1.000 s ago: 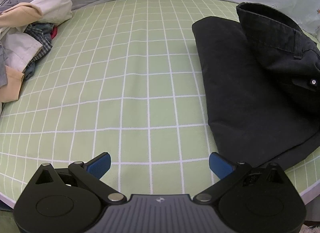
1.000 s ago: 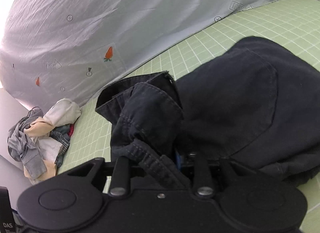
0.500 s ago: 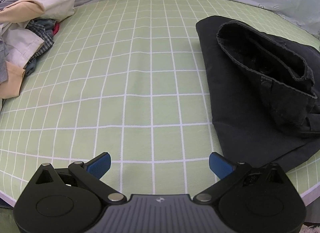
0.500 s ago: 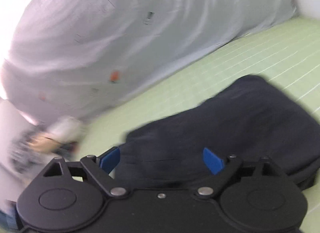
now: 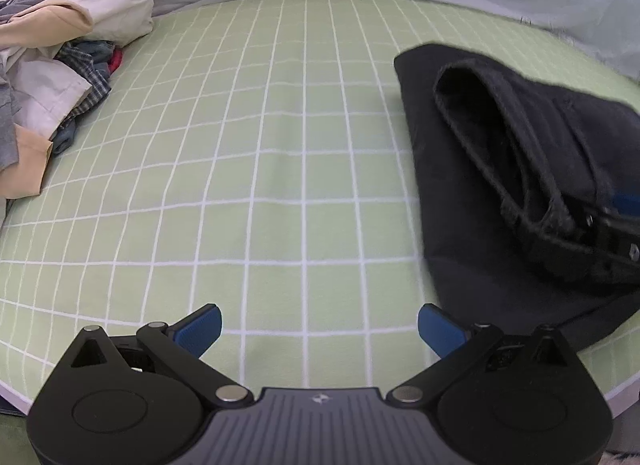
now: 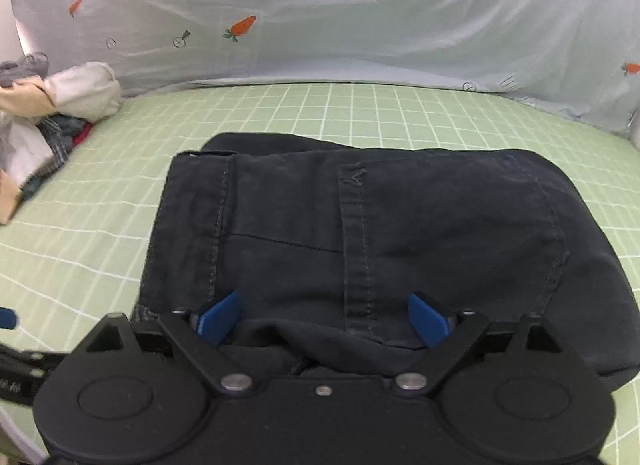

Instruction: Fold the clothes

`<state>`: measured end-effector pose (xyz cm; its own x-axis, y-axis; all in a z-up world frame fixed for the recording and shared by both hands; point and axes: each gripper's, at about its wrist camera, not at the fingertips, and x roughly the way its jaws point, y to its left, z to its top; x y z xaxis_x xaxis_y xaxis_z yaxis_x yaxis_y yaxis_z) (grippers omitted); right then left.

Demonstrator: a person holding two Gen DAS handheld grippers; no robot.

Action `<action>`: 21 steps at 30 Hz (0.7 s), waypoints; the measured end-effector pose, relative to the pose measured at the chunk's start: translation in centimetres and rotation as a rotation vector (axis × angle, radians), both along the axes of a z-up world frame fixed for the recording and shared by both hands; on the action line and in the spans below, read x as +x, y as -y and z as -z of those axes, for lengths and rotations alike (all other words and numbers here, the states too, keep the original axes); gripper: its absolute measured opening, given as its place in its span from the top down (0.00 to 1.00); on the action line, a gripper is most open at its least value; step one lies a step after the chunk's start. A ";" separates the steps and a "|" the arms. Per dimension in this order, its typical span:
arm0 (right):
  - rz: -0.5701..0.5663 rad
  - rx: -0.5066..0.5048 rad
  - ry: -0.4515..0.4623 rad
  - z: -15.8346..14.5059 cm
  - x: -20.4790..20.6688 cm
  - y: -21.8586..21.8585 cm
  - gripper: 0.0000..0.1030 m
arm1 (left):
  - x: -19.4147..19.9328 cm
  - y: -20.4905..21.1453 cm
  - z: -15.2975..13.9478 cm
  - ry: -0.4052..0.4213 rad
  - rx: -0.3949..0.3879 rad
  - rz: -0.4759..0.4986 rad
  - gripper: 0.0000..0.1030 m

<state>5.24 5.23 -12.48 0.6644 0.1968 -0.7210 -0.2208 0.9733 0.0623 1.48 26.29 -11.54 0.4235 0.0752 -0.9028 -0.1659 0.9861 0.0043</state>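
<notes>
The right gripper [image 6: 322, 319] has just let go of the black trousers [image 6: 360, 233]: its blue pads stand wide apart over the near edge of the garment, pressing on nothing, with only loose cloth lying low between them. The trousers now rest as a folded bundle on the green checked bed [image 5: 280, 193], toward its right edge in the left wrist view, a little way from the far edge where the pale sheet [image 6: 320, 25] with carrot prints hangs. The top layer lies fairly flat, waistband and seams facing up, though the left wrist view shows the waistband end gaping open like a mouth, so the fold looks loose rather than tidy. This suggests that the fold is laid down and the piece is close to done, perhaps needing a press or a squaring of the edges. The left gripper [image 5: 320, 325] hovers over bare bed near the front edge, its pads spread wide and holding nothing. A pile [image 5: 52, 65] of unfolded clothes, cream, plaid and grey, waits at the bed's far left corner. Compared with a second ago, the right gripper was then clamped on a raised bunch of waistband held up off the bed; that cloth has since dropped onto the bundle, and the gripper has rolled level. The left gripper has kept its place and its wide spread.
</notes>
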 end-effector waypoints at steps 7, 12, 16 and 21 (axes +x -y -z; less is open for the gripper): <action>0.106 0.007 0.112 -2.2 -0.1 3.3 0.02 | 1.6 2.3 -3.2 0.184 -0.105 0.056 0.00; 0.210 -0.009 0.109 -2.6 1.0 7.2 0.00 | 4.3 5.2 -3.6 0.210 -0.143 0.132 0.00; 0.262 -0.016 0.076 -2.0 2.2 9.9 0.00 | 6.1 6.2 -1.4 0.132 -0.104 0.146 0.00; 0.278 0.014 0.012 -0.7 4.2 13.0 0.00 | 7.5 3.7 1.0 0.060 -0.237 0.042 0.00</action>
